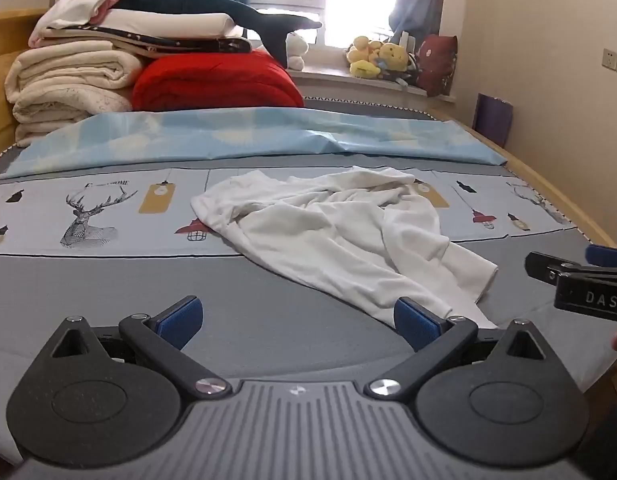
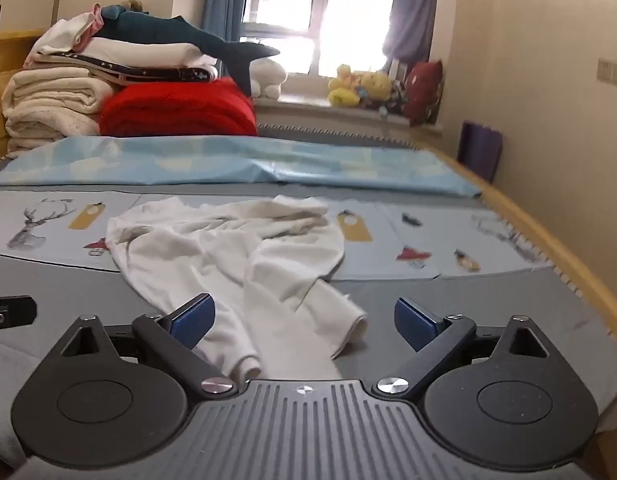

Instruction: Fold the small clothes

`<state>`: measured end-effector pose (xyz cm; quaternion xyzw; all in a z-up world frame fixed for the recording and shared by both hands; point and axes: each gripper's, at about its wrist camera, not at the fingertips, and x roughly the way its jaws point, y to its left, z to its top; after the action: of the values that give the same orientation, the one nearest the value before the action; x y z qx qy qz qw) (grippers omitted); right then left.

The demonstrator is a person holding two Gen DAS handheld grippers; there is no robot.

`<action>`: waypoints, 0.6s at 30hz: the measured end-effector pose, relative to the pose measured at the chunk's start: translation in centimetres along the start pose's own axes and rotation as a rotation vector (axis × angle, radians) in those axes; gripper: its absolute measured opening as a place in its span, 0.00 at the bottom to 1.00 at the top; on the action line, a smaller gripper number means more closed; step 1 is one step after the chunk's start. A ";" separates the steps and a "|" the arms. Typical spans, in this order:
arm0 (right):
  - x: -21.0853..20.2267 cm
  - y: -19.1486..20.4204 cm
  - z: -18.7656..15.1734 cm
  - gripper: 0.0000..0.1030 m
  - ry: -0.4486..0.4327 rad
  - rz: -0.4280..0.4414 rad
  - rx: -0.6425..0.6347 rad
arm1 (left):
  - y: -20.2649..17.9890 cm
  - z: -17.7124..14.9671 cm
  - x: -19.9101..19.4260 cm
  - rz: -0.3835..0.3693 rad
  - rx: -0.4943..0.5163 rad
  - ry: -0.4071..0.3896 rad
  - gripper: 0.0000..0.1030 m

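Crumpled white garment (image 1: pixel 348 236) lies on the bed (image 1: pixel 108 292), spread across the middle of the mattress where the grey cover meets the printed sheet (image 1: pixel 88 216) with deer and lantern drawings. Its bulk is bunched on the printed band, and two long parts trail toward the near edge of the bed.

From the left wrist camera, the left gripper (image 1: pixel 298 322) hangs low over the grey cover near the bed's front edge with its jaws spread wide and nothing between them. Its right blue pad (image 1: pixel 414 322) sits just at the trailing end of the garment; whether it touches the cloth cannot be told. The right gripper shows at the right edge of this view (image 1: pixel 580 276), apart from the garment.

From the right wrist camera, the right gripper (image 2: pixel 304 322) is likewise wide open and grips nothing. The garment's two trailing ends (image 2: pixel 308 320) lie on the bed between and below its fingers, the left pad (image 2: pixel 192 320) over the cloth.

Along the far edge of the bed lies a light blue sheet (image 1: pixel 248 136). In the far left corner sit stacked cream blankets (image 1: pixel 64 84), a red quilt (image 1: pixel 216 84) and a dark plush shark (image 1: pixel 212 4). Stuffed toys (image 1: pixel 372 58) line the windowsill.
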<state>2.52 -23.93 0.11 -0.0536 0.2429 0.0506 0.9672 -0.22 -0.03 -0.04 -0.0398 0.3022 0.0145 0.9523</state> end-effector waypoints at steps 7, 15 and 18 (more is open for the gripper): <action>1.2 0.8 -0.2 0.89 0.107 0.055 0.044 | -0.9 -0.3 0.3 0.003 0.003 0.030 0.99; 2.1 3.0 -0.9 0.88 0.143 0.105 -0.031 | -1.4 -0.8 2.3 -0.026 -0.003 0.080 0.99; 2.4 2.6 -1.0 0.88 0.163 0.119 -0.013 | -1.8 -0.9 2.8 -0.023 0.010 0.086 0.99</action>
<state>3.83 -21.29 -2.11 -0.0490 0.3235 0.1049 0.9391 1.65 -1.89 -2.31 -0.0393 0.3426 0.0002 0.9387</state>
